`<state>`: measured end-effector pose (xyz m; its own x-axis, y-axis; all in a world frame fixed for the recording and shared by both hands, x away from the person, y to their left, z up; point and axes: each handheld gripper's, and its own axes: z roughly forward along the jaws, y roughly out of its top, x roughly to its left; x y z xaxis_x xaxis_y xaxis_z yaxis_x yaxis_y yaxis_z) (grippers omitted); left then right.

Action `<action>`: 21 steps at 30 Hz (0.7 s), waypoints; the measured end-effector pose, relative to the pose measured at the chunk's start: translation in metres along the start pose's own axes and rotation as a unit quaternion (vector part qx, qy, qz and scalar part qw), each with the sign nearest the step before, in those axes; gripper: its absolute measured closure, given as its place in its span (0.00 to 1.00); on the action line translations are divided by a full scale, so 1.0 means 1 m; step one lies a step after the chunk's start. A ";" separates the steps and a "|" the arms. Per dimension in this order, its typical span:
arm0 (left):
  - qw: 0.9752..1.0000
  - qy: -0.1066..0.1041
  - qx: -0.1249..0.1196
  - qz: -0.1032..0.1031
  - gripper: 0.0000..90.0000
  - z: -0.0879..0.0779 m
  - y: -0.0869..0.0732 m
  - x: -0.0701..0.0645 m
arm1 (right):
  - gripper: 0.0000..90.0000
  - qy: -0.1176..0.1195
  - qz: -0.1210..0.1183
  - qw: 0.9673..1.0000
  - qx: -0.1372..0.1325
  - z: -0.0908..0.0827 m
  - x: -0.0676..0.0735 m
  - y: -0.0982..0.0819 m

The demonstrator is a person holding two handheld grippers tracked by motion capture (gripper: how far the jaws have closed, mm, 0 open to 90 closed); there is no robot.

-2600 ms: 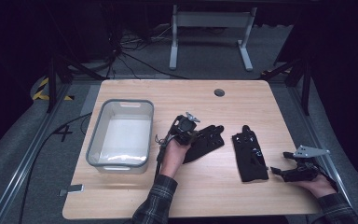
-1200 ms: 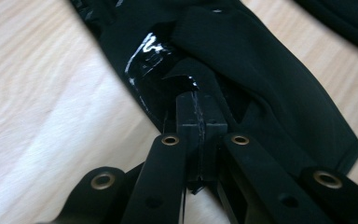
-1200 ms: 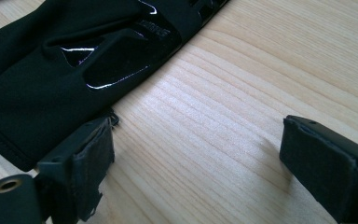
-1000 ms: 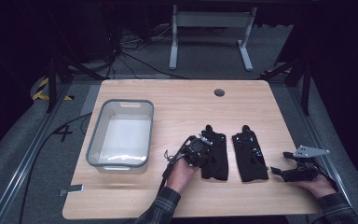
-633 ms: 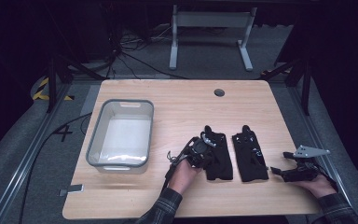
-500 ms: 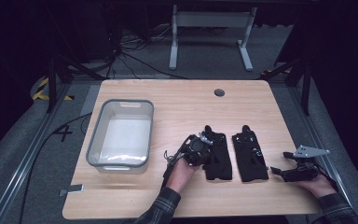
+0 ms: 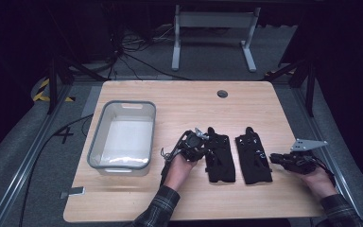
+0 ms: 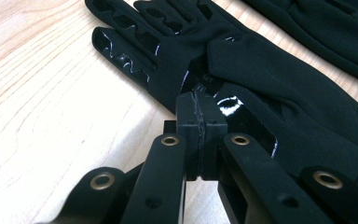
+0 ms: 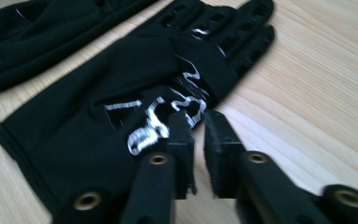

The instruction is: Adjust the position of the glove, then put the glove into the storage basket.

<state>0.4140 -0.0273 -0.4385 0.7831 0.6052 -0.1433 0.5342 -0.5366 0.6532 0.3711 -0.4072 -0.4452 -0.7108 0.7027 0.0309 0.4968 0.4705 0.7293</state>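
Two black gloves lie flat side by side on the wooden table, the left glove (image 7: 220, 153) (image 8: 242, 60) and the right glove (image 7: 254, 158) (image 9: 121, 93), which has silver print. My left gripper (image 7: 197, 143) (image 8: 200, 100) is shut at the left glove's near edge, jaws pressed together with no fabric visible between them. My right gripper (image 7: 276, 158) (image 9: 197, 119) rests at the right glove's outer edge. Its jaws stand a narrow gap apart with nothing between them.
A clear plastic bin (image 7: 121, 103) sits at the table's left side. A round cable hole (image 7: 222, 93) is near the far edge. A white stand (image 7: 212, 28) is on the floor behind the table. Bare wood lies around the gloves.
The left gripper brought the left glove from an angled spot down flat beside the right glove, then drew back slightly to the left. The right gripper has not moved.
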 end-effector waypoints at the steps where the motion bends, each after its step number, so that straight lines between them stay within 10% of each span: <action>1: 1.000 -0.002 0.000 0.000 1.00 0.001 0.000 0.000 | 0.98 0.004 -0.002 1.000 0.001 0.004 0.001 0.003; 21: 0.999 0.000 0.024 0.028 1.00 0.031 0.015 -0.012 | 1.00 0.017 -0.028 0.999 0.022 0.036 0.005 0.024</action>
<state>0.4226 -0.0603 -0.4499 0.8127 0.5726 -0.1078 0.5038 -0.5975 0.6239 0.3977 -0.3728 -0.4520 -0.7543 0.6564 0.0156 0.4776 0.5322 0.6991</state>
